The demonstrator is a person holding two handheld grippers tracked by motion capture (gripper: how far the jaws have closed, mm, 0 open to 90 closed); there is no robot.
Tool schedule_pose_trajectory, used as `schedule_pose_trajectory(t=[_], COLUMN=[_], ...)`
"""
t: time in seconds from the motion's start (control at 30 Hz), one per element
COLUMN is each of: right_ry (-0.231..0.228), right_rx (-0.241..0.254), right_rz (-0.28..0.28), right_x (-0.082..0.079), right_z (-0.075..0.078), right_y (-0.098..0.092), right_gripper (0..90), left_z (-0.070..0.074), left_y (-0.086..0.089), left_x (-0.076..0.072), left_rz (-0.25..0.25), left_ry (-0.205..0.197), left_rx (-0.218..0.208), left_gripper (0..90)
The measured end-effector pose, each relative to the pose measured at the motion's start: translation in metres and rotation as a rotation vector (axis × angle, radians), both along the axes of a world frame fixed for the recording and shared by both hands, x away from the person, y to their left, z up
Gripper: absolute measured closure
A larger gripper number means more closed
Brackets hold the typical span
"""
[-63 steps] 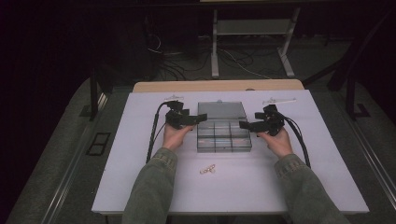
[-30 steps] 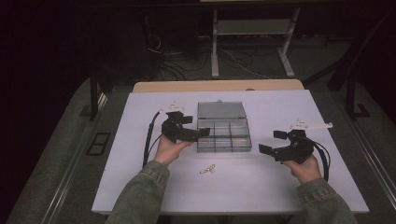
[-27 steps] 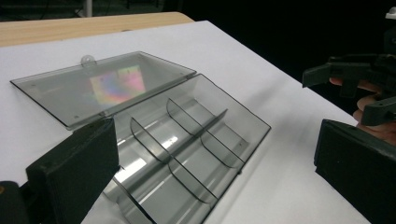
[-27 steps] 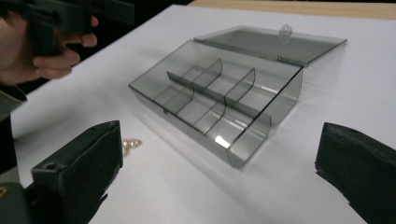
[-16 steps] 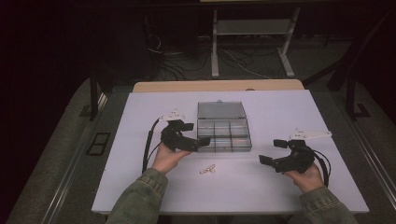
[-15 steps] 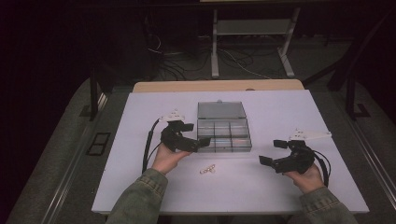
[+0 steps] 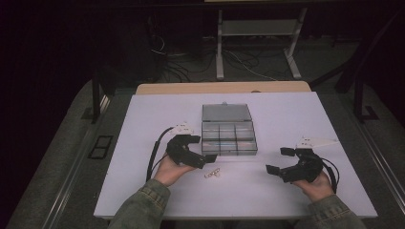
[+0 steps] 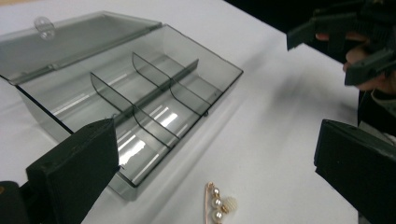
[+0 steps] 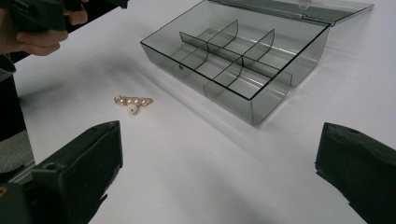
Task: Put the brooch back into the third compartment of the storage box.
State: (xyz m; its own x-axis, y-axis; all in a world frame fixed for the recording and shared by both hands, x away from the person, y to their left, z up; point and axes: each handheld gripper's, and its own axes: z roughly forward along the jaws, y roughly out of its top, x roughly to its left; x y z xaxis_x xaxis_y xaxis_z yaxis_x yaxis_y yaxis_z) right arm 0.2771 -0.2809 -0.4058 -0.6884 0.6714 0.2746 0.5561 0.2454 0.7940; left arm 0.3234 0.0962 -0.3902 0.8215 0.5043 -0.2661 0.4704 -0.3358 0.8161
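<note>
Writing or brand marks: none legible on the grey see-through organizer box (image 7: 228,138), the grippers or the white table (image 7: 267,195). Left gripper (image 7: 206,161) jaws spread wide, nothing between them, tips hanging just above the pearl brooch (image 7: 212,173), no contact visible; in the left gripper view the brooch (image 8: 218,204) sits low between the two black jaws, just beside the box's near wall (image 8: 116,184). Right gripper (image 7: 281,161) jaws also wide apart and empty, well off to the right of the box, pointing left toward it; its own view shows the brooch (image 9: 132,102) lying flat on the table, left of the box (image 9: 243,60), apart from it. Box lid (image 7: 226,112) folded back, six compartments, all bare. Versus half a second ago: left gripper has dropped closer over the brooch; right gripper has barely shifted; two seconds ago both grippers were up at the box's sides. Brooch and box unmoved.
</note>
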Motion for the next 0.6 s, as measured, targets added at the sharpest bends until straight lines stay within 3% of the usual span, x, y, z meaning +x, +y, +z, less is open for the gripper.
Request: schedule_pose_trajectory(t=[0.6], right_ry=[0.012], right_rx=[0.009], right_rz=[-0.014], right_x=[-0.001], right_z=[-0.002], right_y=[-0.006], right_gripper=[0.5], left_z=[-0.014], left_y=[-0.009], left_x=[-0.008], left_rz=[-0.126], left_ry=[0.021], left_rx=[0.176], left_gripper=[0.5])
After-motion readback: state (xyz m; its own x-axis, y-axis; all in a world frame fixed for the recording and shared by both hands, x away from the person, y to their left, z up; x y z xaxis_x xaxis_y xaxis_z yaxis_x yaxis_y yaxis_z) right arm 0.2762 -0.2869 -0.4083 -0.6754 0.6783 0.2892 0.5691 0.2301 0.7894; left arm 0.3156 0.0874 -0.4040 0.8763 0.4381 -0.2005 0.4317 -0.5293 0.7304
